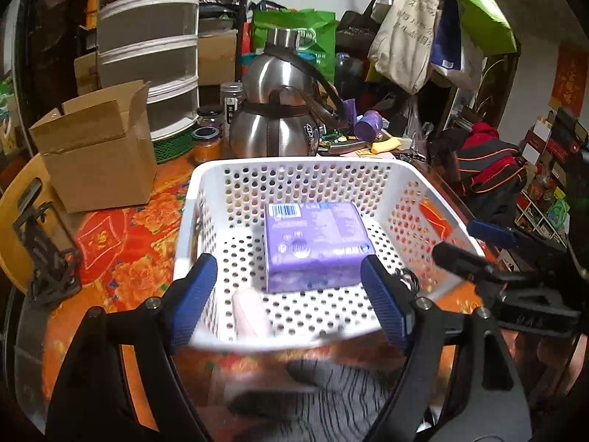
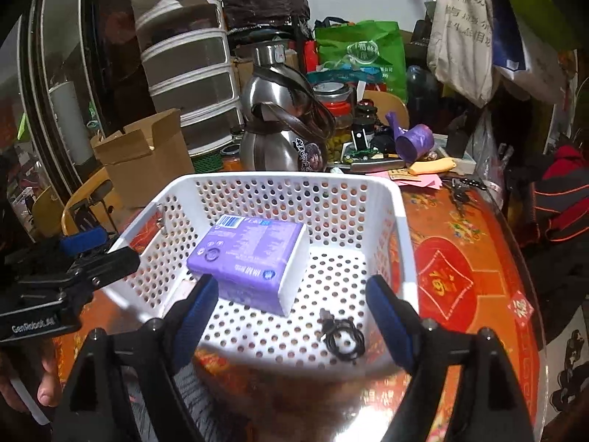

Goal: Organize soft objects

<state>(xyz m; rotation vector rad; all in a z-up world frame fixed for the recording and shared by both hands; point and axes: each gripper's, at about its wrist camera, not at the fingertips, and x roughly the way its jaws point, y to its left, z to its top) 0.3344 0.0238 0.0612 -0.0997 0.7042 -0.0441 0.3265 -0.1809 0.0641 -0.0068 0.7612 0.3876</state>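
A white perforated basket (image 1: 294,169) stands on the orange-red tablecloth; it also shows in the right wrist view (image 2: 399,221). A purple soft pack (image 1: 313,243) lies inside it, seen in the right wrist view (image 2: 250,258) too. Black hair ties (image 2: 342,339) lie on the basket floor near its front. My left gripper (image 1: 291,294) is open and empty over the basket's near rim. My right gripper (image 2: 291,313) is open and empty at the near rim. The right gripper (image 1: 475,246) shows at the basket's right in the left view; the left gripper (image 2: 88,246) shows at its left.
A cardboard box (image 1: 95,147) stands left of the basket. A steel kettle (image 1: 279,110) stands behind it, with jars, a drawer unit (image 1: 147,55) and a purple roll (image 1: 368,125). Bags hang at the upper right. A dark cloth (image 1: 331,386) lies below the near rim.
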